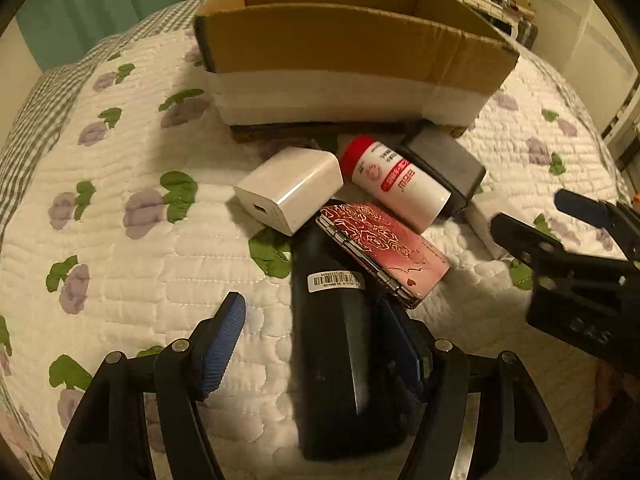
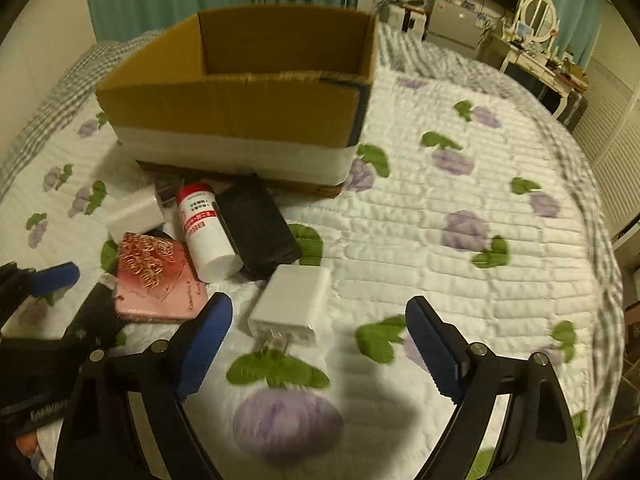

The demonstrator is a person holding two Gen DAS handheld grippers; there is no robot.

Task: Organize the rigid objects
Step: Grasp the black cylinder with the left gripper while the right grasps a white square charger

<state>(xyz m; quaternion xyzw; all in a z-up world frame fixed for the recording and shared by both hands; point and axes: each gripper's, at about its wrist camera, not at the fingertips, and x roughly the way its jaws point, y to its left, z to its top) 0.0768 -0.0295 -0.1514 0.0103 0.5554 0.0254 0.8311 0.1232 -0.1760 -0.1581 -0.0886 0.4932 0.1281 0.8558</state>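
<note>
Left wrist view is showing the left gripper (image 1: 316,352) straddling a long black case (image 1: 332,344) whose long axis is running near-to-far, straight along the fingers: the left pad (image 1: 224,344) is standing clear of the case with quilt (image 1: 160,272) showing between, while the right pad (image 1: 404,356) is sitting just beside or against the case's right flank (I cannot tell which). So the jaws are spread wide and are not yet clamping anything. The case's far end is tucking under a red patterned compact (image 1: 384,248), with a white charger (image 1: 292,190) to the far left, a red-capped white bottle (image 1: 396,184) and a dark grey box (image 1: 444,168) beyond, all lying just short of the cardboard box (image 1: 340,44). Right wrist view is showing the right gripper (image 2: 320,344) hanging spread and empty over a second white charger (image 2: 292,300), which is lying between its fingertips toward the left one, prongs pointing near. Each hand is therefore nearest its own object, and the left probably needs only to close across the case's narrow width.
</note>
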